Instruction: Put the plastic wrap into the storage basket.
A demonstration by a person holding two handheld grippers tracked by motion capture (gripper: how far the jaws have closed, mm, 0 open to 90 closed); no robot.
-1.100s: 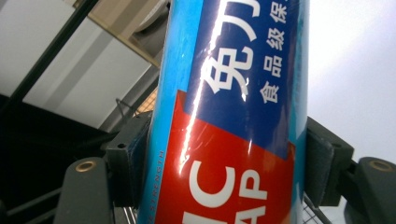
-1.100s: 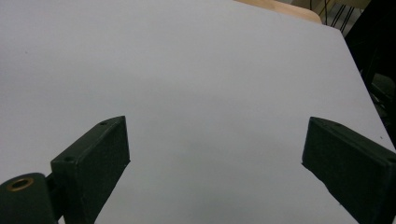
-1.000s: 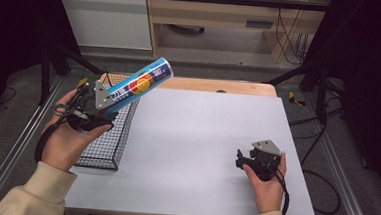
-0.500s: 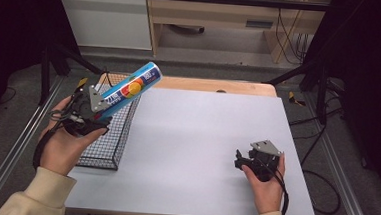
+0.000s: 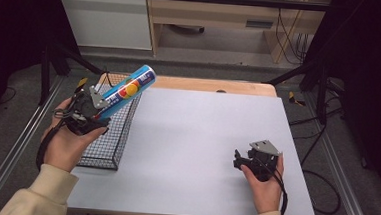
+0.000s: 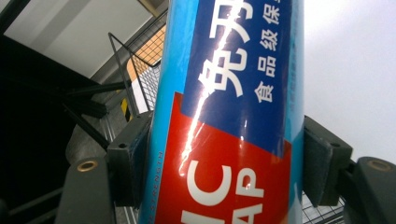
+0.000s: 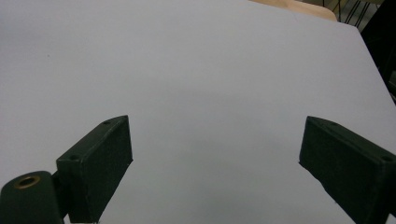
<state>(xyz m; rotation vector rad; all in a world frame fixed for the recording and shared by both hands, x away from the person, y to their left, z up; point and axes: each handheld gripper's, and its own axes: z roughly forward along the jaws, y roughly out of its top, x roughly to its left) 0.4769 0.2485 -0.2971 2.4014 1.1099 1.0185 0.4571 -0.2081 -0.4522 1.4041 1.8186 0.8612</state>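
Since the earlier frame, the left gripper [image 5: 98, 113] has been lowered toward the wire basket [image 5: 107, 141], and the tube it carries now slants at a flatter angle; the right gripper [image 5: 248, 158] has been kept where it was. The left gripper is clenched on a blue tube [image 5: 128, 89], its two pads pressed against the tube's sides, as seen in the left gripper view, where the blue tube [image 6: 229, 112] with its red label panel and white lettering is flanked by one pad [image 6: 128, 161] on each side. The tube is held in the air over the basket, tilted, with its far end pointing up and away toward the far edge of the desk [image 5: 201, 138]. The basket stands at the left edge of the desk, overhanging it. The right gripper is held released near the desk's near right corner, its jaws standing wide apart over bare grey surface with nothing between them, as seen in the right gripper view [image 7: 215, 168].
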